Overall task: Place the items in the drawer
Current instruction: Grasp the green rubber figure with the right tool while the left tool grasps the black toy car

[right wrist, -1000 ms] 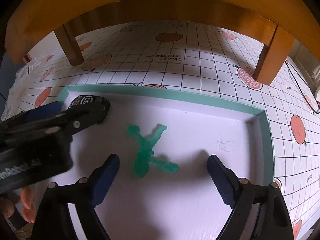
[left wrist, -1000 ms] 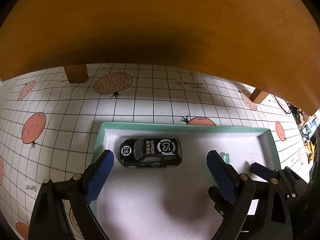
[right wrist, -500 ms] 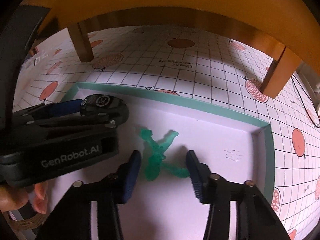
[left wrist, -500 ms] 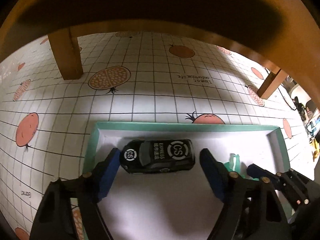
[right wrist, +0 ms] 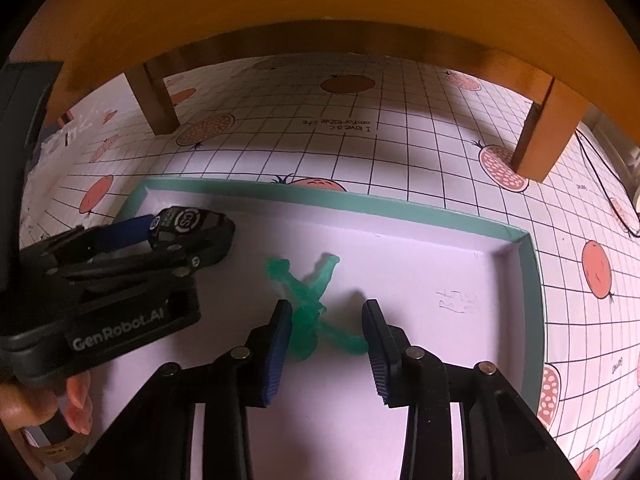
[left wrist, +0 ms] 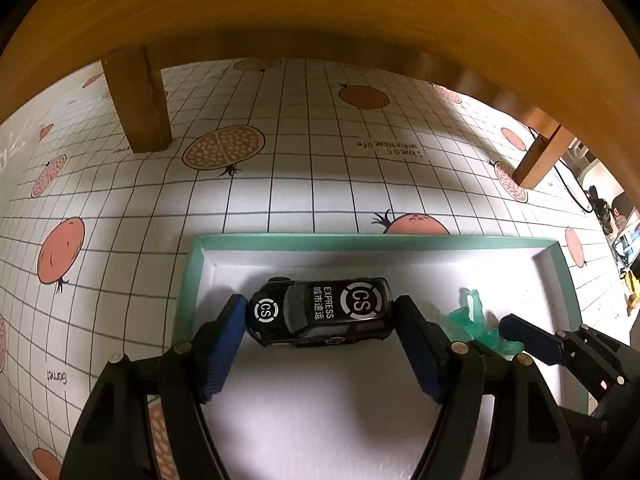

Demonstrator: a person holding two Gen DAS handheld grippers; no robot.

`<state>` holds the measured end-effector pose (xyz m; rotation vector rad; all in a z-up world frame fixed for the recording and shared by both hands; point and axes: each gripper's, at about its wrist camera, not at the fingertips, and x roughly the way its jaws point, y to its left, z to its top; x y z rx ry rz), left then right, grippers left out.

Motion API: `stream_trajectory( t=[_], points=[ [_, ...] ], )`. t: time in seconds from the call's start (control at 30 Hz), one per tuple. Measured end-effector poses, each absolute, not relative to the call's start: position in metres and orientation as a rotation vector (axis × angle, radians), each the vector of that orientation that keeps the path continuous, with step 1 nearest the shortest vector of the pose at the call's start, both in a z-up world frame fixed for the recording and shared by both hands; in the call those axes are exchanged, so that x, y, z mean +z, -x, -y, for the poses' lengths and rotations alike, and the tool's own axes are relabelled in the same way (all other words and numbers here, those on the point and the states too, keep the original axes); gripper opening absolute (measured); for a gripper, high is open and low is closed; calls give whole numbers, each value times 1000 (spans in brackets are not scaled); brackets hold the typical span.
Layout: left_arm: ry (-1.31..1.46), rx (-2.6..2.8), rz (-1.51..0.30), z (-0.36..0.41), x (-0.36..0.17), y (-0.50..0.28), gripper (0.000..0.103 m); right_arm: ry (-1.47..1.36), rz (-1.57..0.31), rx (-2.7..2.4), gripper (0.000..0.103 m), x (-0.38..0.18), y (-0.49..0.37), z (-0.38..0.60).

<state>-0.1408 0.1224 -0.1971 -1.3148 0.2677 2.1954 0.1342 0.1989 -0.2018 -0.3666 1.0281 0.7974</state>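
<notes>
The left gripper (left wrist: pixel 320 316) is squeezing the black toy car (left wrist: pixel 320 312), one pad on each end. The car is sitting in the far left corner of the white tray (left wrist: pixel 360 242), close to its green edge. The right gripper (right wrist: pixel 326 326) is closing around the green toy figure (right wrist: pixel 308 300) in the middle; I cannot tell if it is gripping. Lots of open tray is lying to the right.

A wooden table leg (left wrist: pixel 138 100) stands on the pomegranate-print gridded cloth (left wrist: pixel 312 184).
</notes>
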Motion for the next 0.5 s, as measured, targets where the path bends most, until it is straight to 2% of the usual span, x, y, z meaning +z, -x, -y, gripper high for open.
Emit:
stream_trajectory(
  t=[0.5],
  points=[
    [1404,2148,-210,-101,-194,117,76,254,-1067,774,38,-187,-135,-170]
  ],
)
